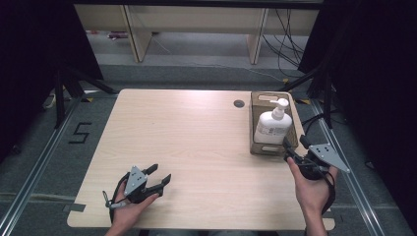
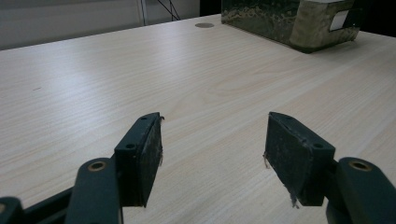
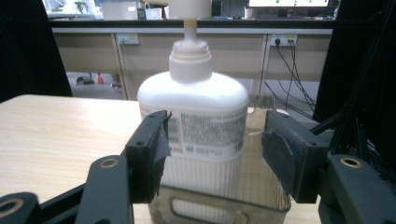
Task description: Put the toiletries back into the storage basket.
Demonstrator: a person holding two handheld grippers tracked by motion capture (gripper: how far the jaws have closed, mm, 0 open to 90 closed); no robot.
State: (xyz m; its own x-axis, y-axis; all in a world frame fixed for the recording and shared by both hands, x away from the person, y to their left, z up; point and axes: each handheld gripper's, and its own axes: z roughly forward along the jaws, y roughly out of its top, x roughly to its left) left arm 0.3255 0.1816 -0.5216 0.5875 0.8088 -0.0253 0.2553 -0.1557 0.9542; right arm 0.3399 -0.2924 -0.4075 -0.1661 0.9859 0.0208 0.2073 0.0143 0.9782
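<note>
A: Bottle [image 1: 272, 126], white, pump top, printed label. Location?

B: Upright inside the brown bin [image 1: 255, 125], near the bin's near end. The bin sits at the right edge of the table [image 1: 187, 142], beside a small round grommet [image 1: 239, 103] in the tabletop.

A: Right gripper [image 1: 294, 145], position and condition?

B: Held in the person's right hand [image 1: 311, 189], just at the near end of the bin, jaws pointing toward the bottle. In the right gripper view the bottle [image 3: 198, 116] stands between and beyond the two pads [image 3: 161, 140]. The jaws stand wide with a gap on either side of the bottle; neither pad presses on it. Nothing held.

A: Left gripper [image 1: 160, 174]?

B: Held in the left hand [image 1: 129, 209], low over the near left part of the table, well apart from the bin. Jaws wide, bare wood between them. In the left gripper view the bin [image 2: 285, 21] shows far off at the upper right.

A: Surroundings?

B: Grey floor [image 1: 29, 147] around the table, a black 5 [image 1: 80, 132] marked on it at the left, wooden furniture legs [image 1: 137, 34] and loose cables [image 1: 287, 39] at the back
</note>
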